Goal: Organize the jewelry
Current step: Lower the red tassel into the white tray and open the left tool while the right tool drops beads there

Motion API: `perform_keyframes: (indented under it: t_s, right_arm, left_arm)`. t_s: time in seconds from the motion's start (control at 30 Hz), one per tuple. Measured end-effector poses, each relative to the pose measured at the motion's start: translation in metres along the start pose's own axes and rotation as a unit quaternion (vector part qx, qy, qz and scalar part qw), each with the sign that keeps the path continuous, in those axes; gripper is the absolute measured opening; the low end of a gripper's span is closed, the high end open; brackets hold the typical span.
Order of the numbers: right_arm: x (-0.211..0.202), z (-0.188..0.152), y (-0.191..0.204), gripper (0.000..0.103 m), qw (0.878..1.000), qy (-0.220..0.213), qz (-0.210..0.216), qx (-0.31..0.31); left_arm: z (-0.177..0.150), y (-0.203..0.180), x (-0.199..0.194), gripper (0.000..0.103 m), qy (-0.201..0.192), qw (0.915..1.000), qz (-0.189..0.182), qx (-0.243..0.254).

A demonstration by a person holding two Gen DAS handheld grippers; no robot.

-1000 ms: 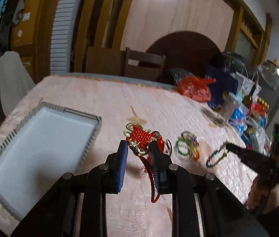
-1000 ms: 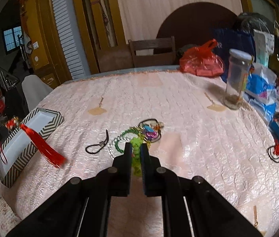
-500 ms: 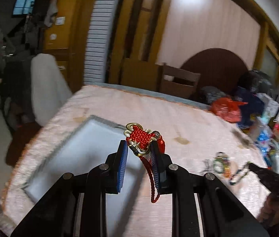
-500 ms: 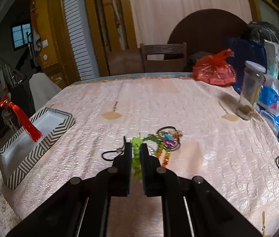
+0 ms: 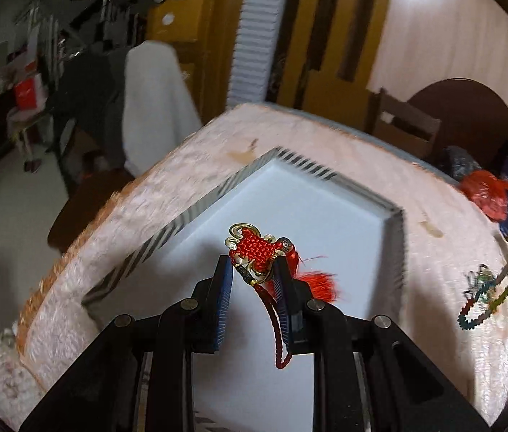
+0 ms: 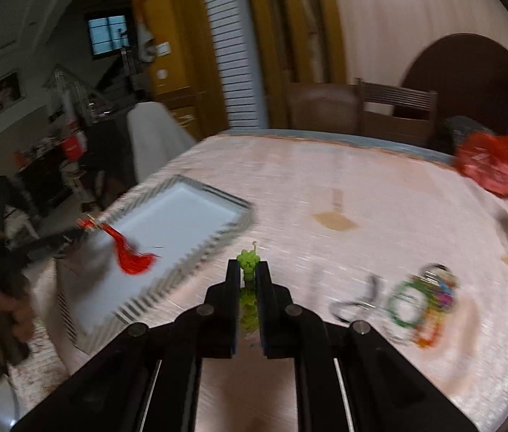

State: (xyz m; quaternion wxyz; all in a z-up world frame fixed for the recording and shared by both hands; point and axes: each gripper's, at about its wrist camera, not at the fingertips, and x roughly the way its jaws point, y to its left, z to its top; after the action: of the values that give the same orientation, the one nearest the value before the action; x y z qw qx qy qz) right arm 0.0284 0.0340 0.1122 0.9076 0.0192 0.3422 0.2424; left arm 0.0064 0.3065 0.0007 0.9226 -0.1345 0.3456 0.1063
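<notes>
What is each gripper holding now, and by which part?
The left gripper holds the red knot ornament by its woven knot; the right gripper holds a green bead string near its end.

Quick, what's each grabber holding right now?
Left gripper: closed on the red knotted tassel charm.
Right gripper: closed on the lime-green beaded bracelet.

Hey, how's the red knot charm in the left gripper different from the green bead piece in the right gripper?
The red knot charm is woven cord with gold loops and a tassel; the green bead piece is small lime beads. The charm hangs over the white tray; the bead piece is over the pink tablecloth, beside the tray. Both are pinched between gripper fingers.
</notes>
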Motion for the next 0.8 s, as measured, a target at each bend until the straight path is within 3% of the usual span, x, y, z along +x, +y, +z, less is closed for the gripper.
perform_keyframes:
  t_s: [0.23,0.4,0.67,0.8]
  right_arm:
    - [0.059,0.025,0.054,0.008,0.997,0.033,0.064,-0.002]
    - [0.092,0.027,0.083,0.008,0.994,0.050,0.098,0.000]
    - [0.093,0.029,0.111,0.008,0.988,0.034,0.150,0.004]
    - [0.102,0.025,0.112,0.008,0.986,0.052,0.156,0.005]
  left_arm:
    - [-0.016,0.023,0.013,0.033,0.017,0.9989,0.041,-0.017]
    - [-0.026,0.030,0.023,0.035,0.040,0.9979,0.042,-0.027]
    - [-0.034,0.032,0.025,0.036,0.039,0.9978,0.042,-0.032]
    - [-0.035,0.029,0.026,0.039,0.043,0.9975,0.049,-0.026]
